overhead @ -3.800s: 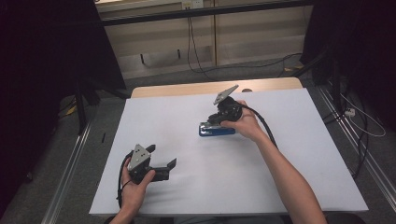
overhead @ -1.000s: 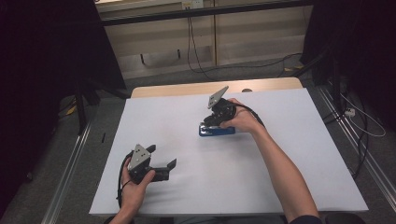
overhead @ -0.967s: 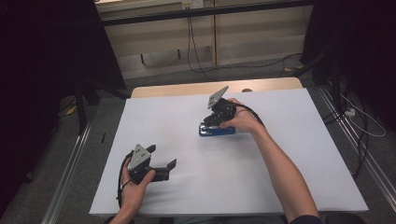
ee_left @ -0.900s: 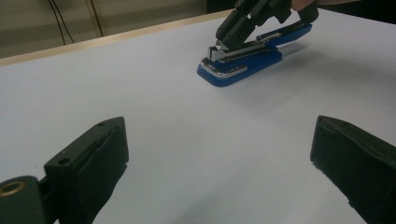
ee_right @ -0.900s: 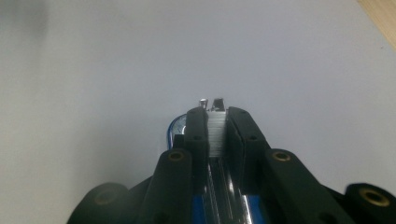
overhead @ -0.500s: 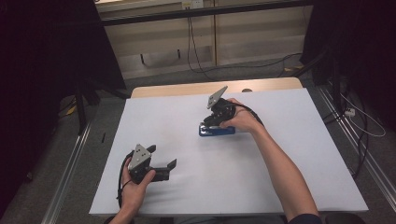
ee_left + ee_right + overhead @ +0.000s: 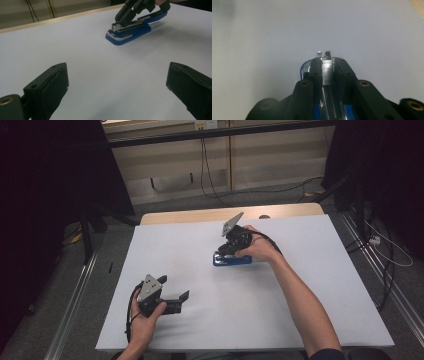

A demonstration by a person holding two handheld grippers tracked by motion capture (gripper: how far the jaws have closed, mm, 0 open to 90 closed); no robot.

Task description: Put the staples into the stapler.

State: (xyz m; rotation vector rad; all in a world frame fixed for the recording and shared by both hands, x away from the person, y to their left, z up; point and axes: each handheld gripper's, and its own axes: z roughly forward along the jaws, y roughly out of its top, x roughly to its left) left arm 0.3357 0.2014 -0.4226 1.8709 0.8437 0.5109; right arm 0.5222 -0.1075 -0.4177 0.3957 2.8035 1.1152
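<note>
A blue stapler [image 7: 231,259] lies flat on the white table [image 7: 310,285], near its middle and toward the far side. The right gripper [image 7: 231,248] comes down on it from above, and its fingers [image 7: 315,72] are clamped on the metal top arm of the stapler at the front end, one on each side. The left gripper [image 7: 176,295] rests low over the table at the near left, well apart from the stapler, held in the person's left hand [image 7: 142,322]. Its fingers [image 7: 53,82] stand wide apart with nothing between them, pointing toward the stapler.
</note>
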